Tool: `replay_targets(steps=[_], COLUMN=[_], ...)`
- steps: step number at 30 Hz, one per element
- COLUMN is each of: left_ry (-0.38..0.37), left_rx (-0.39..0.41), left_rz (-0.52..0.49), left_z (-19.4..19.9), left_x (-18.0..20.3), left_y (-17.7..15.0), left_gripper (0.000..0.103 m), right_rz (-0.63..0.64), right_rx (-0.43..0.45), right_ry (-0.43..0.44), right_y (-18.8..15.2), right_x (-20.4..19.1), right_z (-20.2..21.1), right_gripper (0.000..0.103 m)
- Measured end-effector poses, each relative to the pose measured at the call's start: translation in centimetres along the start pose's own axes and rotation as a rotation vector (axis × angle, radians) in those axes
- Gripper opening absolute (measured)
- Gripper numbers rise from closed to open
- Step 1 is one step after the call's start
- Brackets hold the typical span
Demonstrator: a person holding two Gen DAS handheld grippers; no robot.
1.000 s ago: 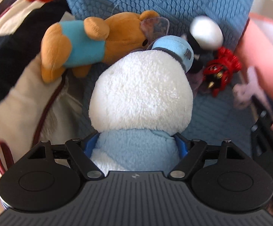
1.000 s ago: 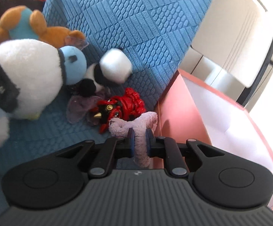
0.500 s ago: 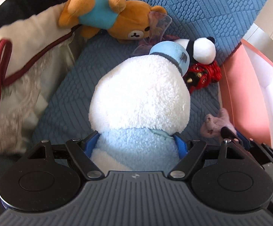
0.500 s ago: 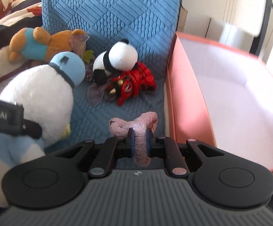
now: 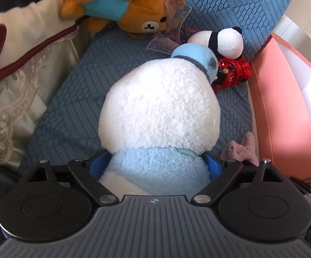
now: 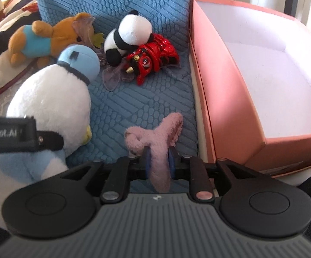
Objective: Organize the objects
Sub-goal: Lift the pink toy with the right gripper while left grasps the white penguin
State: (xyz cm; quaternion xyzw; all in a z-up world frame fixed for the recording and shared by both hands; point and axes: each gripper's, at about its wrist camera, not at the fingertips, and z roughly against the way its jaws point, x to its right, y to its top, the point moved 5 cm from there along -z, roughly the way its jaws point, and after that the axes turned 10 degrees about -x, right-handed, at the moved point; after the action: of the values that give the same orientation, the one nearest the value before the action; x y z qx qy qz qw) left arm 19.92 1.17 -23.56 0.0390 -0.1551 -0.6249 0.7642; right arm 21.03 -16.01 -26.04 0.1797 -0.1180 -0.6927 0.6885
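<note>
A big white plush with a light-blue body and cap (image 5: 159, 109) sits on the blue cushion (image 5: 69, 111). My left gripper (image 5: 155, 167) straddles its body; the jaws are opening, and the blue pads (image 5: 98, 164) stand beside the fur rather than squeezing it. A small pink plush toy (image 6: 155, 135) lies lengthwise between the pads of my right gripper (image 6: 158, 161). Those jaws are opening too, but the pads still touch the toy on both sides. It also shows as the pink toy (image 5: 241, 150) in the left view. The salmon box (image 6: 230, 90), white inside, stands just right of it.
At the cushion's back lie a brown bear in a blue shirt (image 5: 121, 10), a panda plush (image 6: 131, 34), a red shiny toy (image 6: 155, 56) and a translucent purple piece (image 6: 114, 75). A cream and maroon pillow (image 5: 15, 60) borders the left. The box wall (image 5: 278, 99) bounds the right.
Both views swung toward the seat and the box. The left pads have spread a little around the white plush. The right pads have parted slightly and the pink toy has swelled between them.
</note>
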Motion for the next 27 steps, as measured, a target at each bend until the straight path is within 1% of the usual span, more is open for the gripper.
replay_targets(steps=[1, 2, 4, 14, 17, 20, 24, 27], left_ry=[-0.003, -0.003, 0.001, -0.025, -0.027, -0.024, -0.03, -0.031], left_rx=[-0.003, -0.002, 0.004, -0.001, -0.002, -0.004, -0.002, 0.002], left_rz=[0.0, -0.006, -0.015, 0.005, 0.023, 0.024, 0.032, 0.04], left_z=[-0.2, -0.2, -0.2, -0.2, -0.4, -0.5, -0.5, -0.4], left_x=[0.1, 0.2, 0.3, 0.0, 0.0, 0.1, -0.1, -0.2], left_y=[-0.2, -0.3, -0.4, -0.4, -0.4, -0.3, -0.4, -0.4], left_gripper=[0.093, 0.093, 0.093, 0.093, 0.094, 0.094, 0.094, 0.094], right_rz=[-0.004, -0.005, -0.011, -0.048, -0.032, -0.031, -0.008, 0.006], right_rx=[-0.01, -0.017, -0.031, -0.043, -0.023, -0.007, 0.006, 0.01], right_ry=[0.001, 0.006, 0.018, 0.006, -0.01, 0.001, -0.009, 0.009], right_y=[0.0, -0.1, -0.1, 0.2, 0.3, 0.4, 0.3, 0.5], right_x=[0.0, -0.1, -0.1, -0.2, -0.6, -0.6, -0.4, -0.4], right_z=[-0.2, -0.4, -0.8, -2.3, -2.4, -2.4, -1.9, -1.2], right_gripper=[0.036, 0.041, 0.045, 0.047, 0.049, 0.046, 0.045, 0.045])
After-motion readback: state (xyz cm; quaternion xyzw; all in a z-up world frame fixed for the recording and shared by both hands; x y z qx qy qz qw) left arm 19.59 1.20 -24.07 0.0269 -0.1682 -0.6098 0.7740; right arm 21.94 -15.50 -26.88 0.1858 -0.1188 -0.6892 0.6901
